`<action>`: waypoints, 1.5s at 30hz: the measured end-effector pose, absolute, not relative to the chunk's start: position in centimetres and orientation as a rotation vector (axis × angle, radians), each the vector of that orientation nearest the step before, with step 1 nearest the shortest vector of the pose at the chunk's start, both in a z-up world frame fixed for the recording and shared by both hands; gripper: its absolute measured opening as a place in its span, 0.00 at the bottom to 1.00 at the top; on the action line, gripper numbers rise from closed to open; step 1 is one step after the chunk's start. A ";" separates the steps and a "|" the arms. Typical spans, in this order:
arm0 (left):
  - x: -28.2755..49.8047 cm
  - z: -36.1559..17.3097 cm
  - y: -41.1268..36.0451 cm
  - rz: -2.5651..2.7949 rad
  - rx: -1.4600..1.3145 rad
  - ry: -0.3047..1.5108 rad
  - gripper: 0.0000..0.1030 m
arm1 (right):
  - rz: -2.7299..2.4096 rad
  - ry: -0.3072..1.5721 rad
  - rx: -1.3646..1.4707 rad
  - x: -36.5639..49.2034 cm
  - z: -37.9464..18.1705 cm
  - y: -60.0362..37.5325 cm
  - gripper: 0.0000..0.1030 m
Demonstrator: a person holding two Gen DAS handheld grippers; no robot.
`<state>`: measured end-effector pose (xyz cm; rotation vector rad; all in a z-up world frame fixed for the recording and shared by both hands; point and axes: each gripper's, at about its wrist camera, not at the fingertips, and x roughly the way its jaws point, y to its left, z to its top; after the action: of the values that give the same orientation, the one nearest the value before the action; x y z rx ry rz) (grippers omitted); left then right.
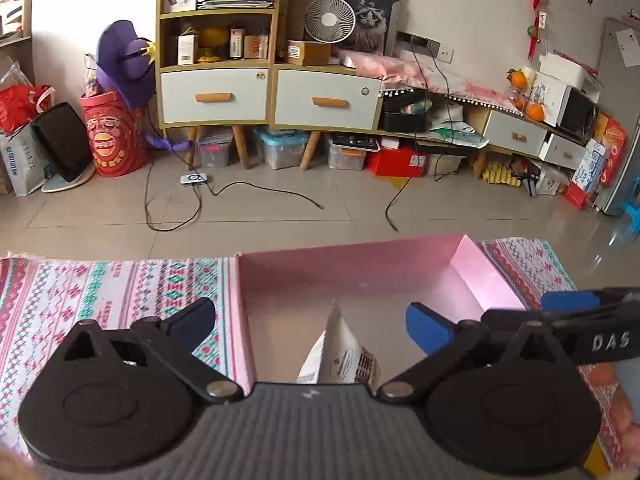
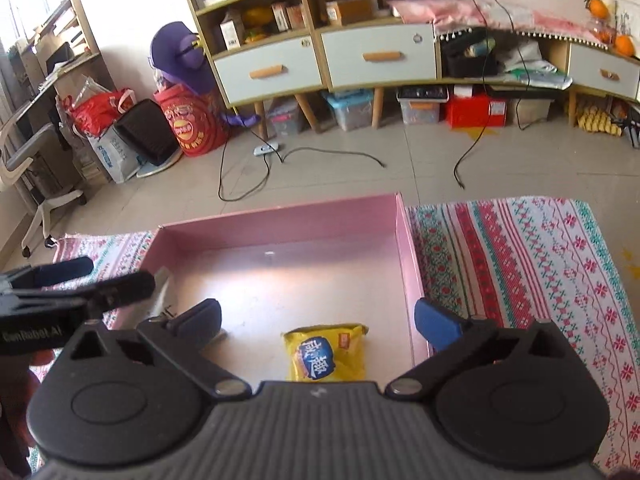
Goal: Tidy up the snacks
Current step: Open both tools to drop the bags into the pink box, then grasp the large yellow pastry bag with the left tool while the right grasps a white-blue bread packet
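Observation:
A shallow pink box (image 1: 492, 280) (image 2: 408, 248) sits on a patterned cloth. In the left wrist view my left gripper (image 1: 310, 322) hangs open over the box, and a white snack packet (image 1: 338, 354) stands on edge between its spread fingers, touching neither. In the right wrist view my right gripper (image 2: 318, 320) is open too, over the box's near right part. A yellow snack packet (image 2: 326, 352) lies flat on the box floor between its fingers, free of the pads. The left gripper (image 2: 86, 280) shows at that view's left edge, and the right gripper's fingers (image 1: 568, 300) at the other view's right.
The patterned cloth (image 1: 100, 300) (image 2: 540, 280) spreads out on both sides of the box. Beyond it lies tiled floor with loose cables (image 1: 176, 216) and a wooden cabinet (image 1: 248, 92) with drawers. Bags, a red drum (image 1: 114, 136) and storage boxes line the wall.

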<state>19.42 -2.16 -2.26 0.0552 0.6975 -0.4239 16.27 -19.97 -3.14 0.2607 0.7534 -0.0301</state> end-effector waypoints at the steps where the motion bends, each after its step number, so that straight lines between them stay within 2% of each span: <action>1: 19.1 -2.1 -2.0 -0.414 0.058 0.690 1.00 | -0.035 0.745 0.259 16.1 -2.9 -19.9 1.00; 9: 15.8 0.0 0.0 -0.416 0.055 0.635 1.00 | -0.051 0.668 0.185 13.0 -0.8 -19.0 1.00; 19: 10.8 1.0 3.7 -0.345 -0.003 0.667 1.00 | -0.095 0.668 0.221 8.1 0.1 -18.4 1.00; 23: 9.0 1.0 4.7 -0.320 0.032 0.722 1.00 | -0.113 0.670 0.229 6.1 0.3 -18.0 1.00; 37: 3.4 -1.3 7.4 -0.481 0.052 0.707 1.00 | 0.003 0.707 0.079 1.5 -2.2 -14.8 1.00; 41: 2.8 -2.5 7.9 -0.502 0.069 0.711 0.82 | 0.036 0.718 0.057 0.8 -3.3 -14.3 1.00; 45: 2.7 -4.1 8.0 -0.518 0.071 0.756 0.77 | 0.062 0.742 0.028 0.5 -4.4 -14.3 0.99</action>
<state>2.70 8.04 -4.09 0.0713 0.7565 -0.5179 0.49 -14.26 -4.36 0.0283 0.7416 0.0621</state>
